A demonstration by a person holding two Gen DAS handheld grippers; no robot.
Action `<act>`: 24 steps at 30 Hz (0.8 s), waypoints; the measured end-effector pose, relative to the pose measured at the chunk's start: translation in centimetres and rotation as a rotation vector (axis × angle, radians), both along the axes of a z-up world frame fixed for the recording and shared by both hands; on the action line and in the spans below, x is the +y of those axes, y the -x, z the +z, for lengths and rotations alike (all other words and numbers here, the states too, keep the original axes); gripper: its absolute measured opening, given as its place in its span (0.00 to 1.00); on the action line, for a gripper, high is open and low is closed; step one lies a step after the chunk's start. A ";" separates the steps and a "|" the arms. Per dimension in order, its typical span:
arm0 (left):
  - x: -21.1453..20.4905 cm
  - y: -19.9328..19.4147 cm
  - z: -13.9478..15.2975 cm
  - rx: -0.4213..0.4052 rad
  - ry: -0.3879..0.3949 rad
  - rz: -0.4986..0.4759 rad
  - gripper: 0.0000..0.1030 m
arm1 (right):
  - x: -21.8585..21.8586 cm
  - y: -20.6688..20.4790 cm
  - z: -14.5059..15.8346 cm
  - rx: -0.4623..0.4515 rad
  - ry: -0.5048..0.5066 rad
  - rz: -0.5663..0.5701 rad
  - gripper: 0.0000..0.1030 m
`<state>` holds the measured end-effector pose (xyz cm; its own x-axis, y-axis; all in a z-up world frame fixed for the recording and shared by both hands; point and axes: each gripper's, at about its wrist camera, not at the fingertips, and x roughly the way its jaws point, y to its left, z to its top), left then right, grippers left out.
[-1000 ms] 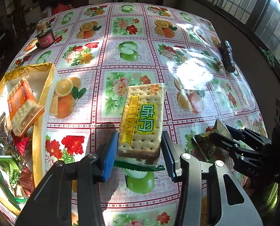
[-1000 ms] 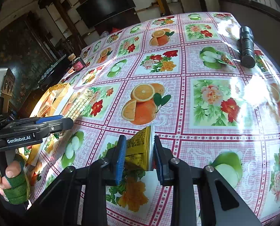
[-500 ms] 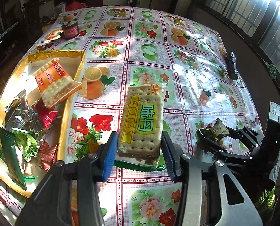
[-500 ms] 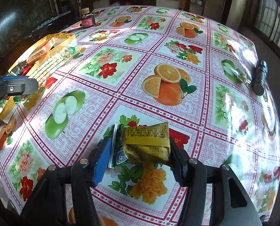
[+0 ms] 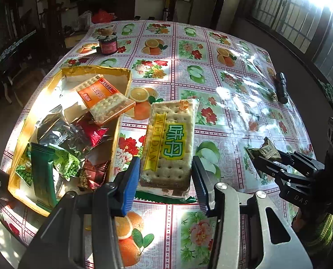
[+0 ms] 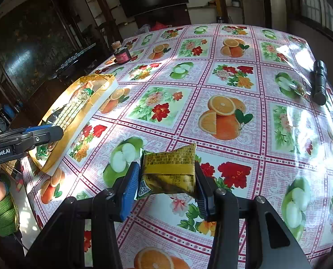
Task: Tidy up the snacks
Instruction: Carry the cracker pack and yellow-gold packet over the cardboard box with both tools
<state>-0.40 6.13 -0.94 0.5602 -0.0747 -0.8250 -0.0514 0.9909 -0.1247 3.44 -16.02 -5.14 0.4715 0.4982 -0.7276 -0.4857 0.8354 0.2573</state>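
1. The left tool (image 5: 165,183) is clamping a cracker pack (image 5: 169,143) by its near end, with the blue pads pressing both long edges. The pack is being held in the air, just right of the box (image 5: 121,121) and above the bench (image 5: 233,103).
2. The cracker pack is looking light, flat and fairly stiff, but the crackers inside are probably brittle. Gripping across the narrow width near 1 end, as now, seems sound; a harder squeeze could snap them.
3. The right tool (image 6: 165,186) is holding a gold packet (image 6: 169,168) between its pads while its jaws are closing. The packet is being carried above the bench, well right of the box (image 6: 85,116).
4. The gold packet is looking small, light and soft, with a slick crinkled wrapper that is buckling under the pads. Holding its thick middle, not the sealed ends, is likely safest against slipping.
5. The box is sitting open at the bench's left side. An orange cracker pack (image 5: 103,100) is leaning over its right wall, and silver, red and green wrapped snacks are lying piled inside.
6. A jar (image 5: 108,44) and a torch (image 5: 281,88) are sitting on the bench, well apart from the box.
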 end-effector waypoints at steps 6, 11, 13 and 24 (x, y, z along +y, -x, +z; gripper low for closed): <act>3.0 1.4 0.5 -0.012 -0.006 0.063 0.46 | 2.9 0.4 0.5 -0.006 -0.036 0.066 0.45; 5.2 2.5 0.9 -0.025 -0.023 0.112 0.46 | 5.7 0.7 0.9 -0.014 -0.053 0.126 0.45; 6.2 2.9 1.0 -0.030 -0.027 0.138 0.46 | 6.7 0.8 1.1 -0.015 -0.063 0.151 0.45; 12.1 4.9 0.7 -0.023 -0.037 0.265 0.46 | 13.5 0.9 2.3 -0.022 -0.114 0.276 0.45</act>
<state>-5.30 18.22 -0.26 0.5752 0.1070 -0.8110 -0.3070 0.9472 -0.0928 2.53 -2.50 -2.81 0.3217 0.6881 -0.6504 -0.6973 0.6369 0.3290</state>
